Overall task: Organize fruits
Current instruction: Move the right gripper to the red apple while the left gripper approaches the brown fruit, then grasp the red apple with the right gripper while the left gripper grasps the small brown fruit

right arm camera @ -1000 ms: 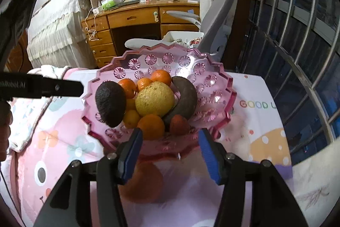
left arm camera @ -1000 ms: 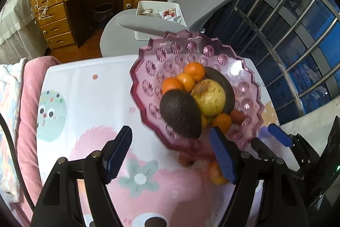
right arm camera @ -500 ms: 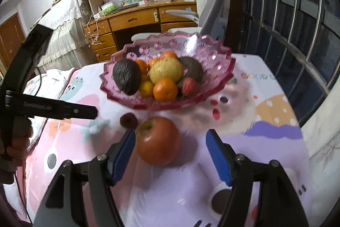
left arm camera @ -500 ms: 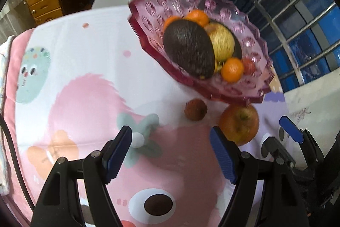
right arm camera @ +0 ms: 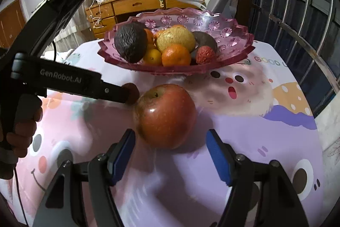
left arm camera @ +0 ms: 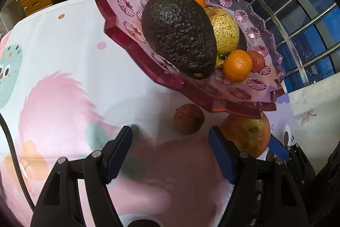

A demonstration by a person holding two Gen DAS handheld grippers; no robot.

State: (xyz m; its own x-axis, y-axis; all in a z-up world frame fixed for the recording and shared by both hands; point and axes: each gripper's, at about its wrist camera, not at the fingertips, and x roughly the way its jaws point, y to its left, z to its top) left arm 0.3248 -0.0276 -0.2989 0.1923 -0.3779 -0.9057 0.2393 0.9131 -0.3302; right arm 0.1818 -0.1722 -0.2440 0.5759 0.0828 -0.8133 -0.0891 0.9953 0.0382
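On the cartoon-print tablecloth [right arm camera: 244, 120], just in front of the pink glass bowl [right arm camera: 233, 52], sit the two fruits not yet put away — a red apple [right arm camera: 165, 116] and, beside it to the left, a small brown lychee [left arm camera: 188, 119]. The bowl already carries an avocado [left arm camera: 178, 33], a speckled pear [left arm camera: 226, 32], several tangerines [right arm camera: 176, 55] and another lychee.

The step in hand looks like a paired pickup. To do it well, each gripper should probably advance until its fruit sits squarely between the pads before closing — the apple is round and glossy and may roll away if nudged off-centre.

The right gripper [right arm camera: 170, 154] is spread wide, holding nothing, with the apple just ahead of its tips. The left gripper [left arm camera: 170, 150] is likewise wide and empty, the lychee just beyond its fingers [left arm camera: 218, 151].
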